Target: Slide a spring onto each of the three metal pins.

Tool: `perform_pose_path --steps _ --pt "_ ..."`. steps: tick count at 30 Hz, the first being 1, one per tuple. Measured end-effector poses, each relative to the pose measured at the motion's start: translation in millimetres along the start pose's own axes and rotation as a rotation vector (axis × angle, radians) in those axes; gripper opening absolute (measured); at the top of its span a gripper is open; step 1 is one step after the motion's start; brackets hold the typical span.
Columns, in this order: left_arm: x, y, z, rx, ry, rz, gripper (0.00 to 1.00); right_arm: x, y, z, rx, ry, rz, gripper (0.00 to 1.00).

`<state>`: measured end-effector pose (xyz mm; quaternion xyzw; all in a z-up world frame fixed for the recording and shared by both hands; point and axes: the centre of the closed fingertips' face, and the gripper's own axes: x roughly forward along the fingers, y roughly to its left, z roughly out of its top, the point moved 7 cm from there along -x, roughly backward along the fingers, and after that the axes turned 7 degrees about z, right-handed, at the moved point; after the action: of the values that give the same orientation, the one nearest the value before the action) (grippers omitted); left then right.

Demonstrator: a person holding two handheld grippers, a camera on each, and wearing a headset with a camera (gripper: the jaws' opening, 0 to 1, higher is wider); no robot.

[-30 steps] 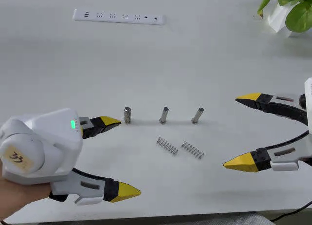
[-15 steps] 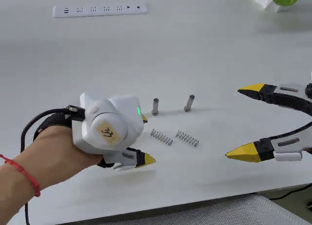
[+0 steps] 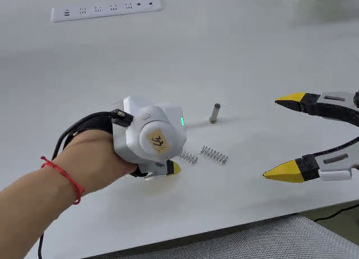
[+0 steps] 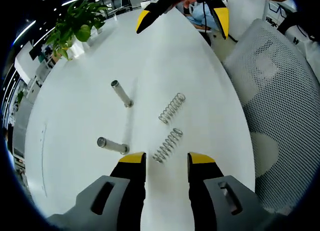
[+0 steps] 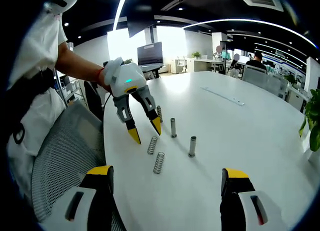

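Two loose springs lie side by side on the white table: one [image 3: 188,157] [image 4: 167,145] right at my left gripper's tips, the other [image 3: 214,154] [image 4: 171,107] just beyond it. My left gripper [image 3: 173,168] [image 4: 166,158] [image 5: 145,130] is open and low over the table, its jaws on either side of the nearer spring's end without touching it. Two bare metal pins [image 4: 121,93] [image 4: 112,145] stand upright to one side. A third pin [image 5: 159,113] sits partly behind a left finger. My right gripper [image 3: 285,134] [image 5: 167,172] hovers wide open and empty, well apart from the springs.
A white power strip [image 3: 106,8] lies at the table's far side. A grey mesh chair [image 3: 280,242] [image 4: 280,91] stands against the near table edge. A potted plant [image 4: 75,28] is at a far corner. Bare tabletop lies all around the pins.
My left gripper has moved right and forward to the springs, now hiding two pins in the head view, and its jaws have narrowed. The right gripper has barely moved. The head camera shifted.
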<state>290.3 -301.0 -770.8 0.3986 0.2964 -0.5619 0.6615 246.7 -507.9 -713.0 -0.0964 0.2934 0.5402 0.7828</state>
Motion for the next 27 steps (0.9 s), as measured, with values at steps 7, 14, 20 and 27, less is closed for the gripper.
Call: perform_pose_path --steps 7,14,20,27 --pt "6.6 -0.3 -3.0 -0.011 0.046 -0.005 0.22 -0.1 0.8 -5.3 0.012 -0.010 -0.013 0.87" --pt "10.5 -3.7 -4.9 -0.008 0.064 -0.017 0.18 -1.5 2.1 -9.2 0.021 -0.012 -0.022 0.85" --pt "9.3 -7.7 -6.8 -0.052 0.071 -0.018 0.11 -2.7 2.7 -11.2 0.026 -0.011 -0.028 0.85" --pt "7.8 -11.2 -8.8 -0.087 0.080 -0.018 0.07 -2.4 2.9 -9.7 0.024 -0.019 -0.026 0.85"
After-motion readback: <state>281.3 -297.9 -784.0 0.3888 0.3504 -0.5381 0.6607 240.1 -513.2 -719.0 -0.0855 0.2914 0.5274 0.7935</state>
